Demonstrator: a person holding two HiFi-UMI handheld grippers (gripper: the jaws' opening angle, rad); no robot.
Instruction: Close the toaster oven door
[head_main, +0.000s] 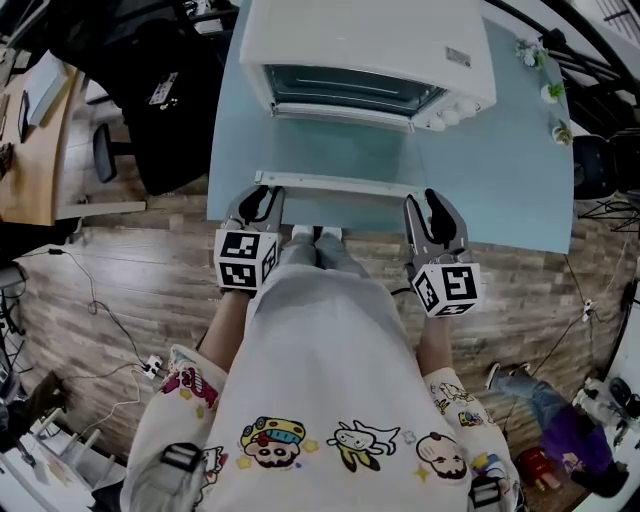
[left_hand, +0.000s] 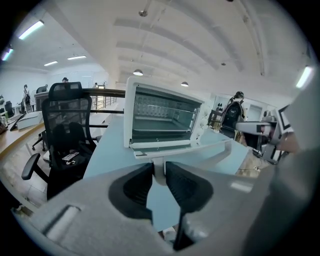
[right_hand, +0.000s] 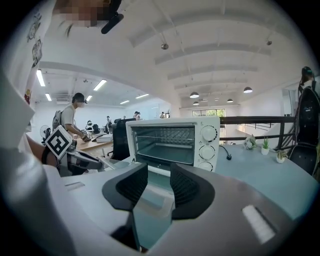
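1. Toaster oven door (head_main: 340, 158) is hanging wide open and lying flat toward the person. Its white handle (head_main: 335, 183) is sitting nearest, by the front edge of the blue desk (head_main: 500, 180).
2. Left hand-held gripper (head_main: 260, 200) is squeezing the left end of that handle. Its jaws are sitting close together with the white piece pinched between them.
3. Right hand-held gripper (head_main: 430, 205) is waiting at the right end of the handle. Its jaws are standing apart and are not pinching anything yet.
4. The step in hand is probably getting a good hold on the handle, just before the lift.
5. Next, the right jaws are likely needing to close on the handle too. Then the handle is needing to swing up and away in a curve, with the door turning about its far edge by the oven.
6. Farther back, the white toaster oven (head_main: 370, 40) is sitting on the desk with its inside showing. It is waiting for the door to press flat against its front.
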